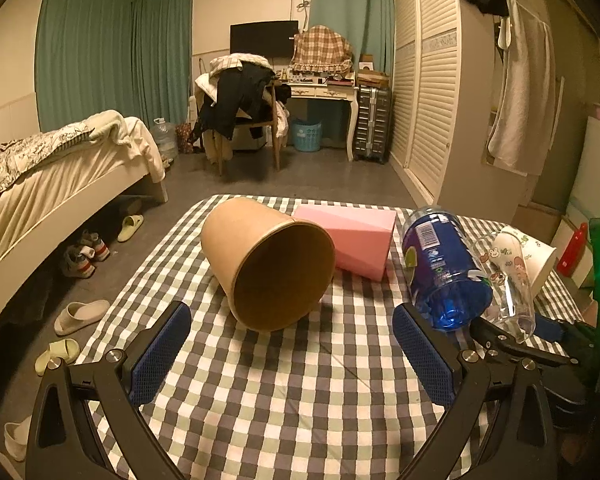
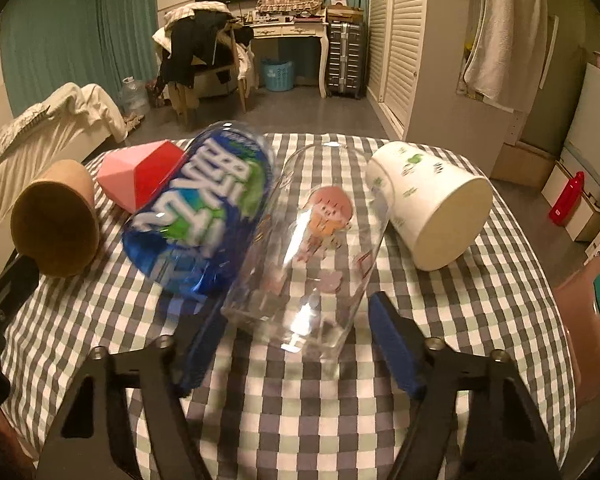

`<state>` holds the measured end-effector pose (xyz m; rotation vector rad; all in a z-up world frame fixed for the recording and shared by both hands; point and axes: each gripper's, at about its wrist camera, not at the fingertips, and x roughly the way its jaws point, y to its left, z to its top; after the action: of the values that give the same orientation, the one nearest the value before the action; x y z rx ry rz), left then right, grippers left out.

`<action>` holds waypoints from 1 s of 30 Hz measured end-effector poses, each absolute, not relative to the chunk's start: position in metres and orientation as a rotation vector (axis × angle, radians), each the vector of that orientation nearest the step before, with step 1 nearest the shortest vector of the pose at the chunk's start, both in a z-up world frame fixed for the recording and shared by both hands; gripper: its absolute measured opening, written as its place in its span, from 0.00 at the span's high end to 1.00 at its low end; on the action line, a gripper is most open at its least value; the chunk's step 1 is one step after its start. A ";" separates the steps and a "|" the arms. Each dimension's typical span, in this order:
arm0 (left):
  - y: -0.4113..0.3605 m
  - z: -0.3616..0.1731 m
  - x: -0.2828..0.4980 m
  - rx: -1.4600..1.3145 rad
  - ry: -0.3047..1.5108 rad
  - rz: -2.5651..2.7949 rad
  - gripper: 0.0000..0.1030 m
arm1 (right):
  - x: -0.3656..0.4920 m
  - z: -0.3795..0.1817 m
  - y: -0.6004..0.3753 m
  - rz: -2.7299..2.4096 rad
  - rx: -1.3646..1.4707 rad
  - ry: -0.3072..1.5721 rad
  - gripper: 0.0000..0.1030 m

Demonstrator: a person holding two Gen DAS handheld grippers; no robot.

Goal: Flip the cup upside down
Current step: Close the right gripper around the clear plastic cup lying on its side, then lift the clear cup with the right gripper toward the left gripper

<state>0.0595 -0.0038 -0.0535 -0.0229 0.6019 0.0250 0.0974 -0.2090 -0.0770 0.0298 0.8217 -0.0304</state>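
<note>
Several cups lie on their sides on a checked tablecloth (image 1: pixel 300 392). A brown paper cup (image 1: pixel 266 262) lies with its mouth toward my left gripper (image 1: pixel 292 350), which is open just in front of it; the cup also shows in the right wrist view (image 2: pixel 56 220). A clear glass with cartoon prints (image 2: pixel 312 248) lies between the open fingers of my right gripper (image 2: pixel 296 340); whether the pads touch it I cannot tell. A blue plastic cup (image 2: pixel 204 208) lies against its left side and a white paper cup (image 2: pixel 432 204) to its right.
A pink faceted box (image 1: pixel 360 240) lies behind the brown cup. The table's far edge drops to the floor (image 1: pixel 300 176). A bed (image 1: pixel 60 176) stands at left with slippers under it, a wardrobe (image 1: pixel 428 80) at right, and a red bottle (image 2: pixel 566 198) on the floor.
</note>
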 end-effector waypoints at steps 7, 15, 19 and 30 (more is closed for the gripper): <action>-0.007 -0.050 0.058 -0.023 0.594 0.015 0.00 | 0.090 -0.077 -0.203 -0.016 0.019 0.819 0.38; -0.012 -0.043 0.052 -0.027 0.590 -0.024 0.00 | 0.067 -0.072 -0.211 -0.025 0.007 0.820 0.38; -0.014 -0.043 0.047 -0.017 0.591 -0.029 0.00 | 0.045 -0.075 -0.207 -0.011 0.002 0.832 0.38; -0.007 -0.040 0.017 -0.026 0.573 -0.055 0.00 | -0.010 -0.080 -0.192 0.024 -0.024 0.825 0.39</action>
<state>0.0169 -0.0066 -0.0404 -0.0258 0.5731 -0.0549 -0.0103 -0.1917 -0.0803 -0.0242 0.8248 0.0244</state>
